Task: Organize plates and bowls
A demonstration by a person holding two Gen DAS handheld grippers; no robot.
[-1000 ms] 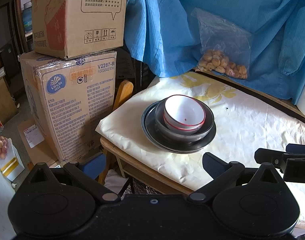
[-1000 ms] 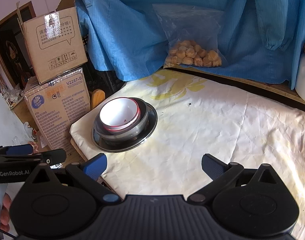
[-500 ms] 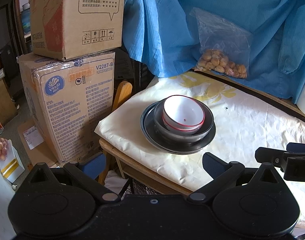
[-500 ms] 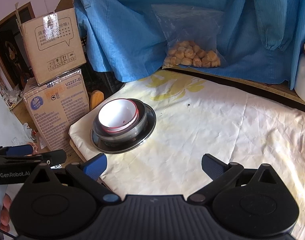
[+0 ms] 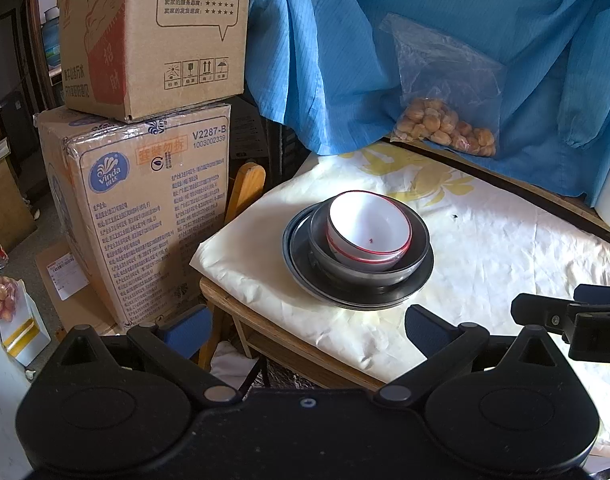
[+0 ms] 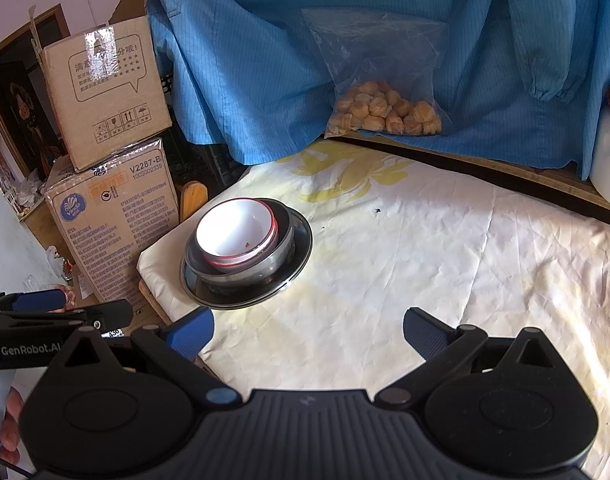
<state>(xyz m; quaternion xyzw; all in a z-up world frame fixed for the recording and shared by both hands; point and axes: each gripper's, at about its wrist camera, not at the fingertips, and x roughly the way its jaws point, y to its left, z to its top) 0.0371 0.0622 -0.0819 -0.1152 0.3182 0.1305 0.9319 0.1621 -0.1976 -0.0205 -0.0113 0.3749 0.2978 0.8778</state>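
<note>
Near the table's left front corner: my stack, a white red-rimmed ceramic bowl (image 5: 368,229) nested in a dark grey bowl (image 5: 401,270) on a dark round plate (image 5: 301,270).
Why nested: I judge largest at the bottom keeps it steady.
Facing: mouths upward; round, so no long axis.
Carrier: cream cloth-covered table (image 6: 445,264).
Left gripper (image 5: 303,326): wide, empty, short of the stack.
Right gripper (image 6: 307,328): wide, empty, over bare cloth.

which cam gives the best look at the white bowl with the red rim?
Left wrist. The white bowl sits nearer the frame centre there, with its red rim, its inside and part of its outer wall visible inside the dark bowl. The right wrist view shows it smaller and off to the left, mostly its inside.
</note>
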